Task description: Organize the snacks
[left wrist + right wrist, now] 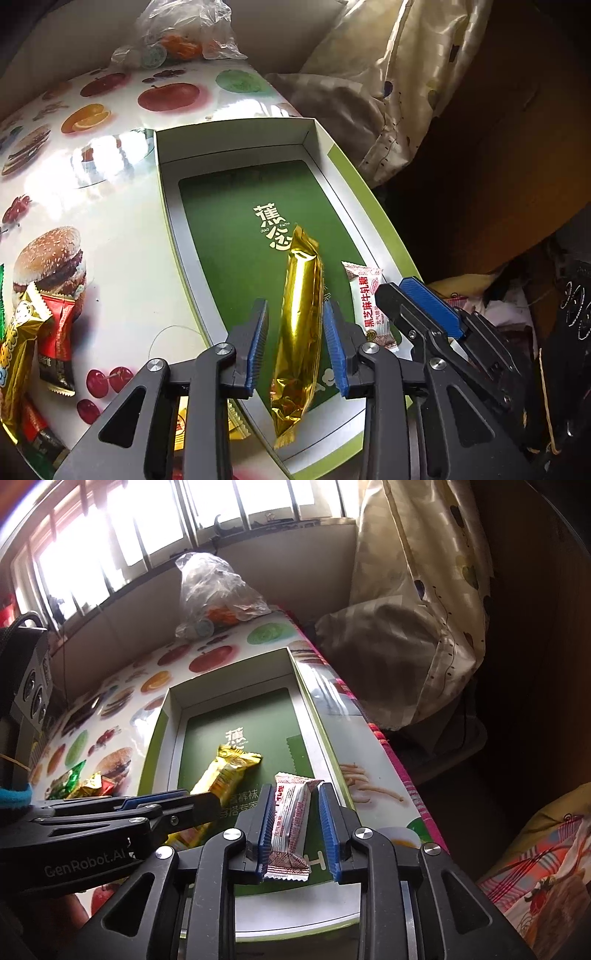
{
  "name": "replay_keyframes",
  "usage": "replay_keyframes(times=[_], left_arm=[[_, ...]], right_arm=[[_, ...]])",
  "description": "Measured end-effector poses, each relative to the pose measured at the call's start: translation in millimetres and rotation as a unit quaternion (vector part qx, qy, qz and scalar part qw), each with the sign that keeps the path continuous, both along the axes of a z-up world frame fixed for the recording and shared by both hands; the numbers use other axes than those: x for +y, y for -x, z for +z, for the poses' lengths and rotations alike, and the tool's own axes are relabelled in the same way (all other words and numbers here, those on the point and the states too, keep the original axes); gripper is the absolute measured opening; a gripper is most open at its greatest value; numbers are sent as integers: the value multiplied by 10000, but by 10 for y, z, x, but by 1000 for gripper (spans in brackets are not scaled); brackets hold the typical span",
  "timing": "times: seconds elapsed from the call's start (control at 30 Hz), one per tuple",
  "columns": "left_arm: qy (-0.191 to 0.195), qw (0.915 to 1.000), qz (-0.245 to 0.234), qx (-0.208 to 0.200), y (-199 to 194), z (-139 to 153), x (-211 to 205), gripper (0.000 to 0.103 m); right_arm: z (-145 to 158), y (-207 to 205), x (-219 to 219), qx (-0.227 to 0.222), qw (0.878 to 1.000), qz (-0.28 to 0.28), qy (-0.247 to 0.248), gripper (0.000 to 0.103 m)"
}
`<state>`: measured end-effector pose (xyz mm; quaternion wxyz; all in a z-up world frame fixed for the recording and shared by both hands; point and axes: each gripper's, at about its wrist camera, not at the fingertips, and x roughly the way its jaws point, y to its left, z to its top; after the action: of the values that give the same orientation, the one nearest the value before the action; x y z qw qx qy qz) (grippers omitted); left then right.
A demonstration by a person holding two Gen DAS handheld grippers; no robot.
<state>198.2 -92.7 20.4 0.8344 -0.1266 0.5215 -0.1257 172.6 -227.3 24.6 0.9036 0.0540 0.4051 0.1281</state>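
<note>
Two snacks lie in the green box [236,147] at this moment: a gold bar [299,325] between the spread fingers of my left gripper [298,345], and a white candy [290,812] between the spread fingers of my right gripper [295,830]. Neither gripper clamps its item; a gap shows beside each blue pad, so I judge both released, or about to close. The step in hand looks like depositing — or straightening — these two packets on the box floor. To do it well, I should lift each gripper straight up along its fingers so the ribbed pads do not drag the foil, and leave the gold bar parallel to the long wall so later items fit beside it. The white candy sits near the right wall of the box, just beside the gold bar, apart from it. More snacks wait on the fruit-print tablecloth [122,229] to my left: a red packet [57,332], a gold-wrapped bar [16,347] and a green wrapper [68,777]. The two grippers are close together over the box, so one should withdraw first — collision is the main risk. A clear plastic bag [210,590] sits at the far table edge, out of the way.
</note>
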Motion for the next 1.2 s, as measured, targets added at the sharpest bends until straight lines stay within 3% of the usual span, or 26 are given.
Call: replay_keyframes(times=[0.5, 0.63, 1.0, 1.2], left_arm=[[13, 9993, -55, -359, 250, 246, 133, 39], [-104, 9985, -19, -546, 389, 351, 250, 46], [-227, 9967, 427, -658, 706, 434, 707, 46], [-326, 9946, 759, -627, 860, 394, 1032, 46]], right_arm=[[143, 135, -70, -102, 9997, -125, -156, 31], [230, 219, -17, -208, 9996, -18, -175, 31], [372, 415, 344, -379, 9968, 671, -211, 31], [335, 457, 624, -252, 9895, 1408, -189, 35]])
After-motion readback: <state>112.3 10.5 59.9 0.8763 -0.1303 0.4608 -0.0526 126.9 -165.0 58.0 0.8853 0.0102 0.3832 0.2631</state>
